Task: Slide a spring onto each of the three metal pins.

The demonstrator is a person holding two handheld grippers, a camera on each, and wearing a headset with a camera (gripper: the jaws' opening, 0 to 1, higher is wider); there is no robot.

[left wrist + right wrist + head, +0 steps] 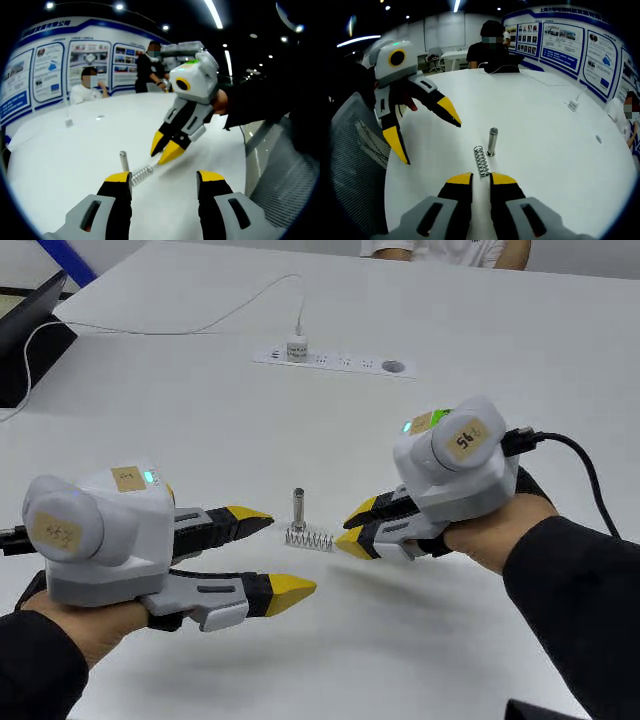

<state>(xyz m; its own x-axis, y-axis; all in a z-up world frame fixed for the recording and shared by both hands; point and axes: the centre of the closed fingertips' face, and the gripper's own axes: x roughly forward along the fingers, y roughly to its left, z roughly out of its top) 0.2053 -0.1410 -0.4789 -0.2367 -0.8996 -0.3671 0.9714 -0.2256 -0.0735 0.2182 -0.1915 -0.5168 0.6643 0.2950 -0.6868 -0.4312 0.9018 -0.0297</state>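
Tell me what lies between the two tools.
In the head view, an upright metal pin and a spring lying at its foot sit between the left tool and right tool; the rest is bare table.

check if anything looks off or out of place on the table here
The spring lies flat on the table beside the upright metal pin, not yet on it. I see one pin where the task names three. Nothing looks damaged or spilled.
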